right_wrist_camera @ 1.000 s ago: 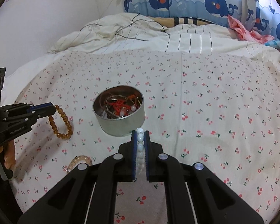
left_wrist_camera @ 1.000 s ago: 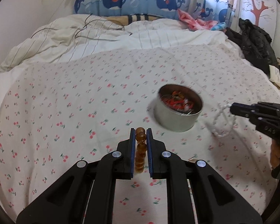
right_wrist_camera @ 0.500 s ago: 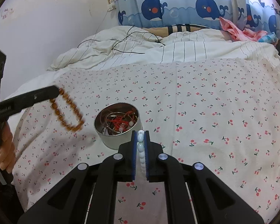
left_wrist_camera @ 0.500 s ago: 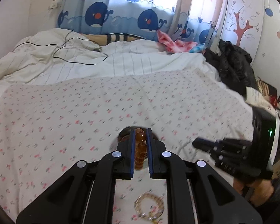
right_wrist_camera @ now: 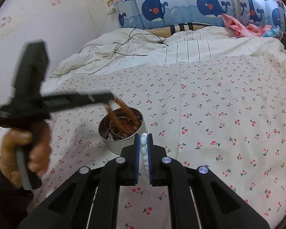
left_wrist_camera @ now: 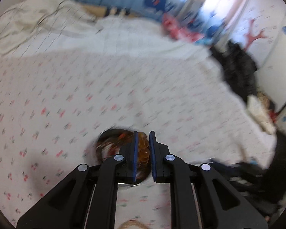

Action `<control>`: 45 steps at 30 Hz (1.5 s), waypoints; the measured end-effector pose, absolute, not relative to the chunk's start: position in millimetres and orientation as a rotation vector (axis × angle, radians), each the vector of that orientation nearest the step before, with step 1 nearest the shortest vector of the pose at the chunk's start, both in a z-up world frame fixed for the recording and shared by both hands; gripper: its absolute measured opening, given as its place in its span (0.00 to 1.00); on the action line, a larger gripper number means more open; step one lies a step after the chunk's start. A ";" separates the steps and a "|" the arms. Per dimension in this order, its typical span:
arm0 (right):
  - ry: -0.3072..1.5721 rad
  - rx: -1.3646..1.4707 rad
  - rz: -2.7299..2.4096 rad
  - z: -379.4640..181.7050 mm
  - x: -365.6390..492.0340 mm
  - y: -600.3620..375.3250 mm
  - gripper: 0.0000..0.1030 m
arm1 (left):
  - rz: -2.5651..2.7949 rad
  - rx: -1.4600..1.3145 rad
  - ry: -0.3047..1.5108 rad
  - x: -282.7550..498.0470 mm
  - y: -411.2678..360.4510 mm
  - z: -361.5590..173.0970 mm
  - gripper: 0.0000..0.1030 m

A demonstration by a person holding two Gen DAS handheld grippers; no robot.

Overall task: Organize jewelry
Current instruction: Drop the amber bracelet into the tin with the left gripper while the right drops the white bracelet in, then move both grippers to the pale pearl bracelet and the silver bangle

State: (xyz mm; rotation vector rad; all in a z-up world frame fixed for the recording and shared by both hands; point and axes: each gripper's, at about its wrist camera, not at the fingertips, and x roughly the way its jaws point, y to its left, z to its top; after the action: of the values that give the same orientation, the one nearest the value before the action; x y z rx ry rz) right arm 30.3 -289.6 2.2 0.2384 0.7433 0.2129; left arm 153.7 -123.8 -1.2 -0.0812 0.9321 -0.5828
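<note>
from my left wrist: my left tongs (left_wrist_camera: 142, 139) are nearly together, clamped on an amber bead bracelet (left_wrist_camera: 143, 150) that sits between the blue pads. straight behind the tips is the round tin (left_wrist_camera: 104, 143), its mouth partly covered by my own fingers, so i see only a dark smear of red and brown inside. the whole view is blurred; the cherry-print bedsheet (left_wrist_camera: 66, 95) is streaks. at the bottom edge a pale ring of beads (left_wrist_camera: 132, 225) is cut off, and i cannot tell what kind it is. at the right edge there is a dark shape low down that i cannot make out.

from my right wrist: my right tongs (right_wrist_camera: 143, 139) are almost shut, clamped on a white bead bracelet (right_wrist_camera: 144, 148) running down between the pads. the tin (right_wrist_camera: 122, 139) stands on the sheet just beyond the tips, toward the left, with a tangle of red and wire pieces in it. the left tongs (right_wrist_camera: 106, 97) reach in from the left edge, my hand (right_wrist_camera: 24, 148) on the handle, and the amber bracelet (right_wrist_camera: 124, 108) hangs from them over the tin's mouth, blurred into streaks. whether it touches the contents i cannot tell.
</note>
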 end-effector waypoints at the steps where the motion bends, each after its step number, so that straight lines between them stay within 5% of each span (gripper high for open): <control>1: 0.742 0.239 0.215 2.6 30.4 -289.3 0.08 | -0.553 -0.061 0.953 155.5 -123.8 -7.3 0.12; 5: 0.731 0.254 0.236 5.2 31.4 -287.5 0.08 | -0.485 -0.024 0.982 152.9 -115.3 -11.0 0.29; 7: 0.722 0.277 0.258 8.6 32.6 -286.8 0.08 | -0.467 -0.022 0.955 144.8 -106.9 -1.0 0.45; 13: 0.699 0.333 0.335 23.9 55.0 -273.2 0.08 | -0.405 -0.059 0.905 123.0 -70.2 12.8 0.58; 24: 0.817 0.320 0.321 0.2 113.4 -234.2 0.08 | -0.350 -0.155 0.902 128.3 -37.0 17.5 0.67; 27: 0.853 0.213 0.226 -14.4 117.9 -231.9 0.28 | -0.347 -0.132 0.897 127.5 -38.7 19.3 0.68; 45: 0.963 0.033 0.255 -43.4 29.1 -233.6 0.46 | -0.380 0.150 1.028 65.0 -51.7 -31.3 0.72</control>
State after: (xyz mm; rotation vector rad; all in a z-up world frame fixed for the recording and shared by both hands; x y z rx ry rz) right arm 29.1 -233.6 -43.4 0.0328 0.9632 0.2551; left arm 65.0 -51.7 -31.3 0.1503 1.0280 -0.3801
